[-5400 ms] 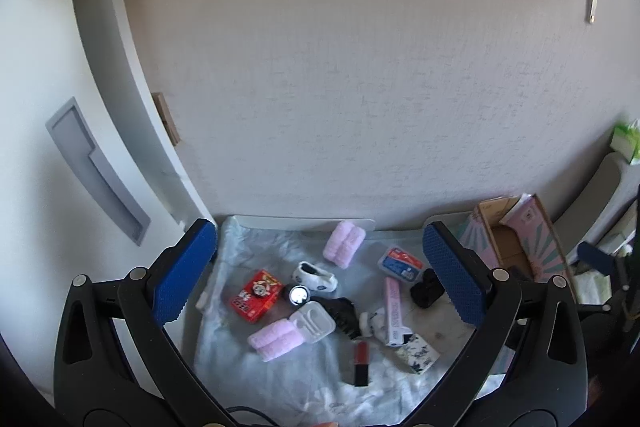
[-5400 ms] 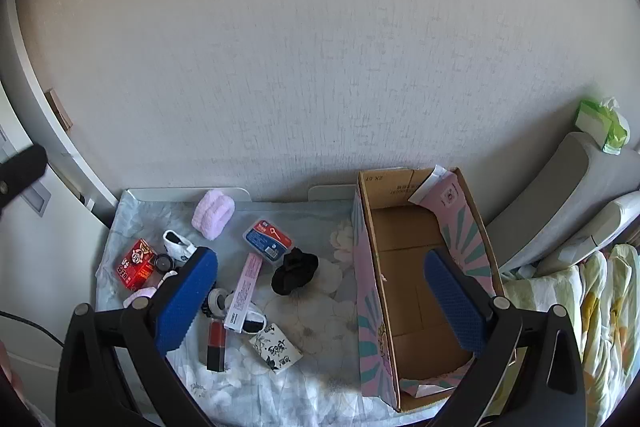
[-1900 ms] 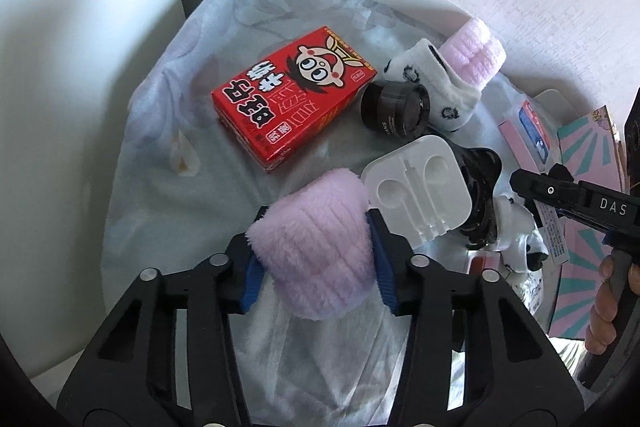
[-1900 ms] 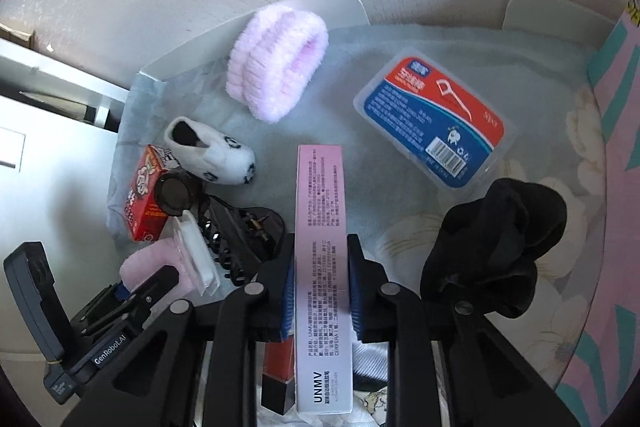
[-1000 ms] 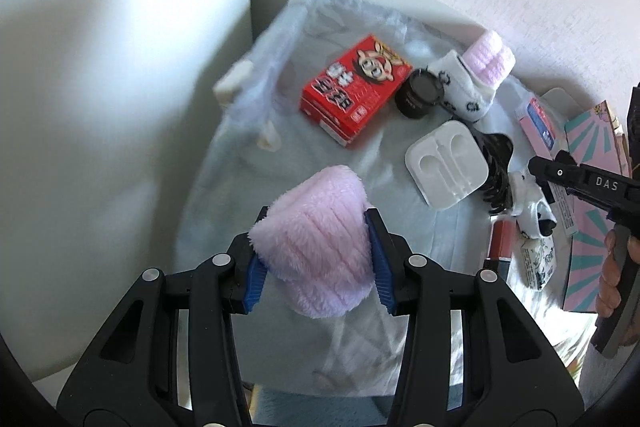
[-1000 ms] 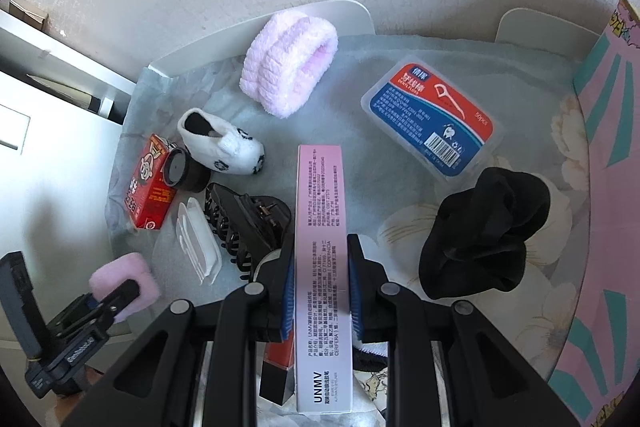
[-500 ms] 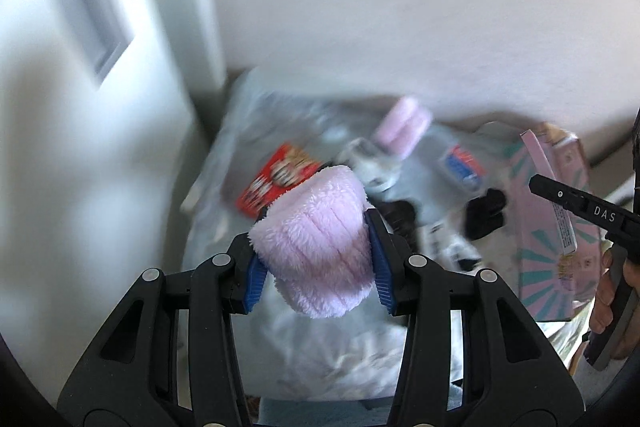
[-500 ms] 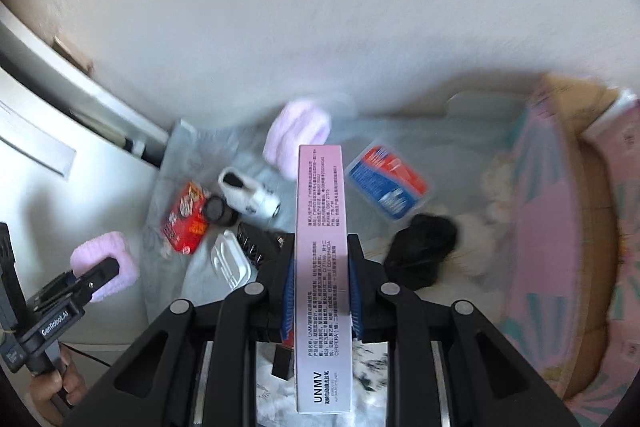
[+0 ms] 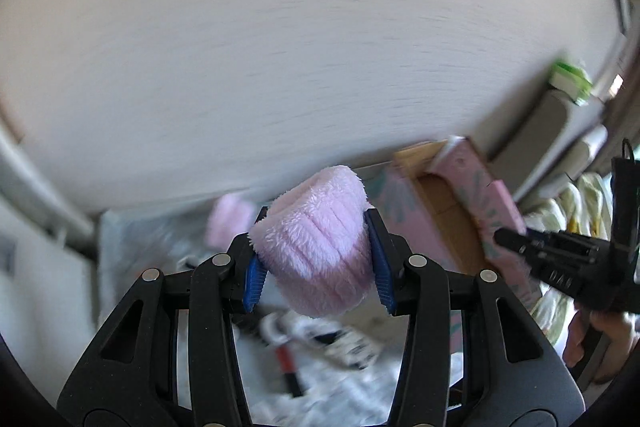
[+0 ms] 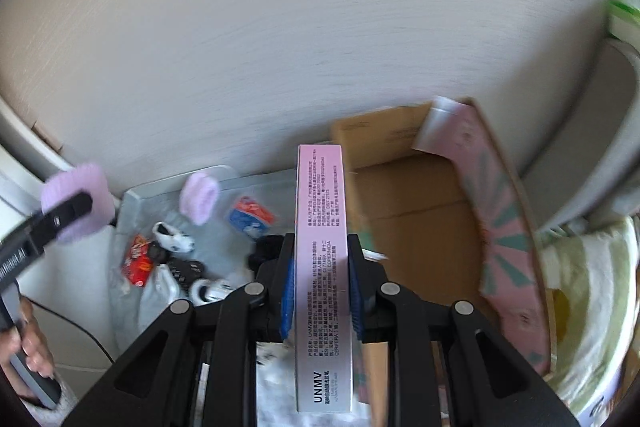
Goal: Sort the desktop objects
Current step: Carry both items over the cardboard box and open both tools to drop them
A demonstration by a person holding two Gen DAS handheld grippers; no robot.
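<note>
two claws loaded, both lifted off the counter (image 10: pixel 132 211); left wrist view: left claw (image 9: pixel 316 267) pinches the fluffy pink band (image 9: pixel 320 247) across its width, soft pile bulging past the blue pads (image 9: pixel 382 267); cardboard box (image 9: pixel 448 195) ahead to the right, likely its destination; right wrist view: right claw (image 10: pixel 320 291) clamps the long pink carton (image 10: pixel 320 247) low on its sides, nose pointing toward the open box (image 10: pixel 420 211); remaining clutter lies blurred on the counter.
</note>
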